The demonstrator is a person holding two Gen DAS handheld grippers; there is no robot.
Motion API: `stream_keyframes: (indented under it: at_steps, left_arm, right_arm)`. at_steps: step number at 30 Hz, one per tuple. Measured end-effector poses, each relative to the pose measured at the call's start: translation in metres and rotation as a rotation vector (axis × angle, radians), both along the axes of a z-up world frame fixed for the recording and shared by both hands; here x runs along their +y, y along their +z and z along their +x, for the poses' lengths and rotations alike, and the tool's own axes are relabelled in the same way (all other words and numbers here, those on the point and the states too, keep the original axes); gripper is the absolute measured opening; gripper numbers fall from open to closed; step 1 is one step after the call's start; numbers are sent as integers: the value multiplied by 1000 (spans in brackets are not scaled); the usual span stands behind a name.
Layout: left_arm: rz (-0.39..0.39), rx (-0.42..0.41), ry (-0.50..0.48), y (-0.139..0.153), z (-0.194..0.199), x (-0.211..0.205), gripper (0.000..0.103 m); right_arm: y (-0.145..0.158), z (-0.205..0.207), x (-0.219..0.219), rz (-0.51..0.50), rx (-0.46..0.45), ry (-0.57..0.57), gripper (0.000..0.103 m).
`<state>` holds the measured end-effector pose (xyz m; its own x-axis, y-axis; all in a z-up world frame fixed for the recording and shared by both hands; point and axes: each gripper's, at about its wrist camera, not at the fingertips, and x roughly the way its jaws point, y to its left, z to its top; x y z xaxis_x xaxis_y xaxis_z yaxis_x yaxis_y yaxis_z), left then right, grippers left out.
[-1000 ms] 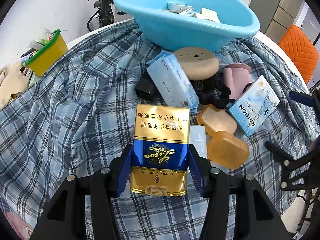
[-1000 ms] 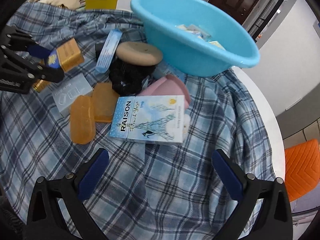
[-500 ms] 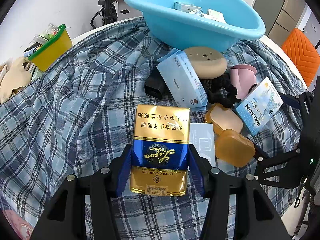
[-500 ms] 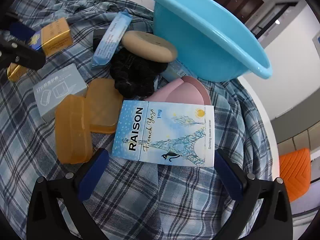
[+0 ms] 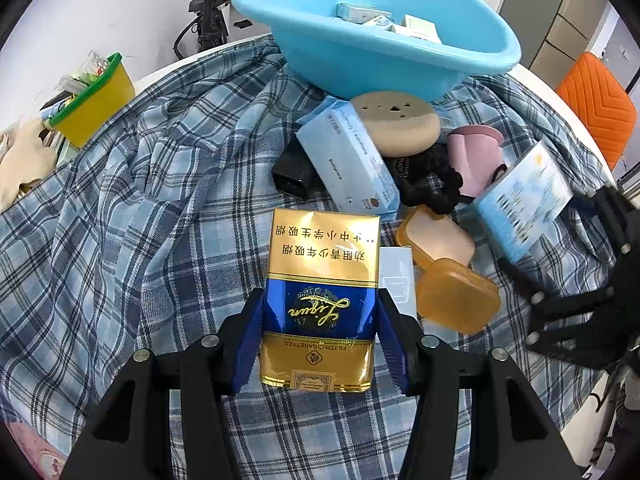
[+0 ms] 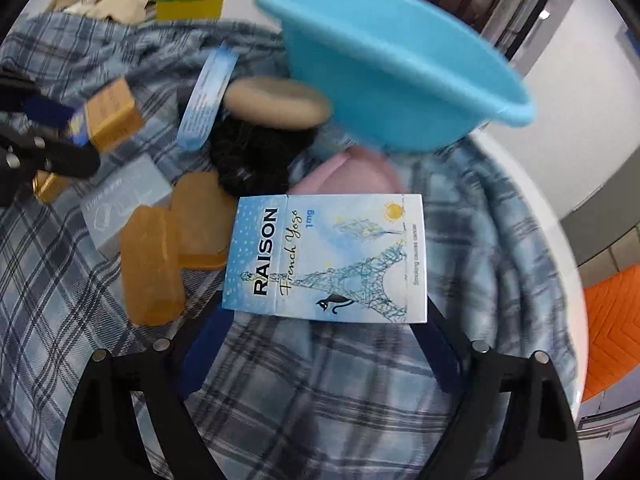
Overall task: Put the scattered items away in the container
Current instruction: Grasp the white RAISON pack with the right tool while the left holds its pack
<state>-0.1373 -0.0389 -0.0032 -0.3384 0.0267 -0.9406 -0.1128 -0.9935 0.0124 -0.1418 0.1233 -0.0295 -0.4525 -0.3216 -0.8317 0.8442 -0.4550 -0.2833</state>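
My left gripper (image 5: 320, 332) is shut on a gold and blue cigarette pack (image 5: 320, 292), held above the plaid cloth. My right gripper (image 6: 324, 320) has closed on the sides of a light blue RAISON box (image 6: 326, 258), which looks lifted and tilted; it shows blurred in the left wrist view (image 5: 524, 208). The blue basin (image 5: 372, 28) stands at the back with several small boxes inside; in the right wrist view the basin (image 6: 392, 76) is just beyond the box.
On the cloth lie two orange soap bars (image 6: 152, 264), a grey box (image 6: 124, 200), a black scrunchie (image 6: 252, 156), a tan round sponge (image 5: 396, 120), a pink cup (image 5: 474, 156), a tissue pack (image 5: 348, 160) and a black adapter (image 5: 292, 176). A yellow bin (image 5: 96, 100) stands far left.
My right gripper has moved in on the RAISON box and closed on it, raising it off the cloth. My left gripper still holds the gold pack, closer to the basin.
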Motion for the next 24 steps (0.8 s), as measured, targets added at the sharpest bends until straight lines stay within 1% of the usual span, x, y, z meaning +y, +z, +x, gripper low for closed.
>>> stream_keyframes:
  at_steps: [1, 2, 6, 9, 12, 14, 15, 18, 20, 24]
  left_arm:
    - [-3, 1, -1, 0, 0, 1, 56]
    - [-4, 3, 0, 1, 0, 2, 56]
    - [8, 27, 16, 7, 1, 5, 56]
    - [16, 54, 23, 12, 4, 12, 56]
    - [32, 67, 15, 16, 6, 20, 56]
    - [55, 61, 1, 16, 6, 25, 56]
    - [65, 63, 12, 16, 6, 26, 56]
    - [54, 72, 28, 17, 5, 29, 56]
    - [67, 74, 36, 19, 4, 30, 56]
    - [85, 96, 57, 29, 2, 31, 56]
  right_arm:
    - [7, -1, 5, -17, 24, -12, 88]
    - [12, -2, 9, -32, 27, -21, 88]
    - [38, -5, 24, -112, -29, -65, 88]
    - [49, -8, 36, -162, -32, -98, 88]
    - [53, -10, 48, -191, -40, -121, 88]
    - [53, -13, 51, -205, -61, -139, 88]
    - [52, -16, 54, -209, -70, -147, 88]
    - [49, -20, 56, -219, -94, -166, 88]
    - [48, -22, 57, -228, -99, -177, 88]
    - [58, -24, 63, -262, -94, -191, 88]
